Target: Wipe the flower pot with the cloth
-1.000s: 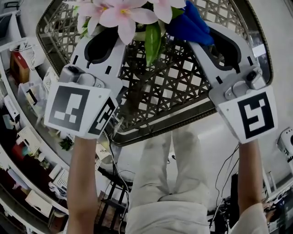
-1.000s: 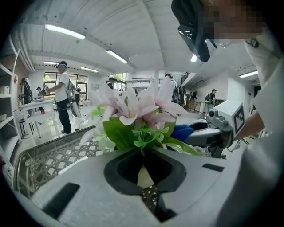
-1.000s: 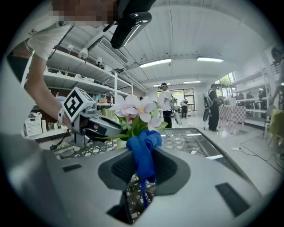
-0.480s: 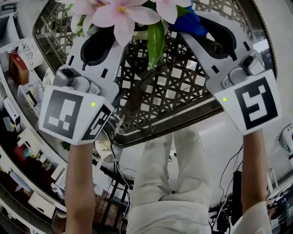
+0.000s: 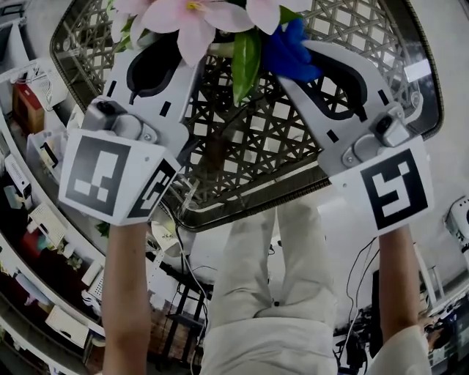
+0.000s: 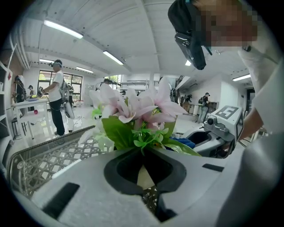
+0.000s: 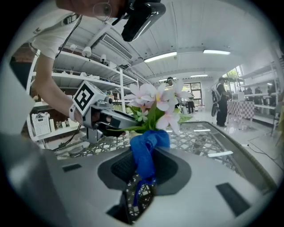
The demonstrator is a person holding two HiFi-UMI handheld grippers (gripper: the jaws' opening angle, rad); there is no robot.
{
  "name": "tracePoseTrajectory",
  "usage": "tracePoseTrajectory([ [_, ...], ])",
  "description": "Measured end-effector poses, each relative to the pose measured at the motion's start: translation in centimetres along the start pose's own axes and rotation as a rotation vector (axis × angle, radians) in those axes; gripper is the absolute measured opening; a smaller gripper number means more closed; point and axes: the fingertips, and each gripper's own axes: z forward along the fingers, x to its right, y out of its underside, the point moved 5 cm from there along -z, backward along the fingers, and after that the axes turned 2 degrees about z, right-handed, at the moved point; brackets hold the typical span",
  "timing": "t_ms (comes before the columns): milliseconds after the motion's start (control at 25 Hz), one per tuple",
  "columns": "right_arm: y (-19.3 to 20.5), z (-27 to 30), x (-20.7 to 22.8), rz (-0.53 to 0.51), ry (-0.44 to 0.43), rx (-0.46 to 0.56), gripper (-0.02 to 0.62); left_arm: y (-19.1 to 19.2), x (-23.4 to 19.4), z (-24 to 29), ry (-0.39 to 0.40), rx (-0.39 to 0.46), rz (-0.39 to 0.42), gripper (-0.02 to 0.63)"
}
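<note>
A pot plant with pink flowers (image 5: 194, 18) and green leaves stands on a metal lattice table (image 5: 352, 29). The blooms hide the pot from the head view. My left gripper (image 6: 144, 173) is shut on a cream sliver that looks like the flower pot's (image 6: 144, 177) rim, just under the leaves (image 6: 133, 133). My right gripper (image 7: 143, 177) is shut on a bunched blue cloth (image 7: 148, 148), which stands up between the jaws. The cloth (image 5: 289, 47) sits right beside the plant's leaves, on the side opposite the left gripper (image 7: 106, 117).
The lattice table's rim (image 5: 249, 209) curves close to me, with my legs below it. Shelves with boxes (image 5: 29, 146) line the left side. Several people (image 6: 55, 97) stand far off in the room.
My right gripper has shifted left toward the plant, carrying the blue cloth closer to the leaves. The left gripper has stayed in place on the pot.
</note>
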Motion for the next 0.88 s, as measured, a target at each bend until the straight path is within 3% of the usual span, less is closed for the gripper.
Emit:
tracePoseTrajectory([
  [520, 0.4, 0.0, -2.2, 0.028, -0.054, -0.009, 0.106, 0.1, 0.0, 0.2, 0.004, -0.007, 0.009, 0.029],
  [880, -0.1, 0.6, -4.4, 0.020, -0.203, 0.001, 0.106, -0.1, -0.1, 0.2, 0.023, -0.008, 0.016, 0.029],
])
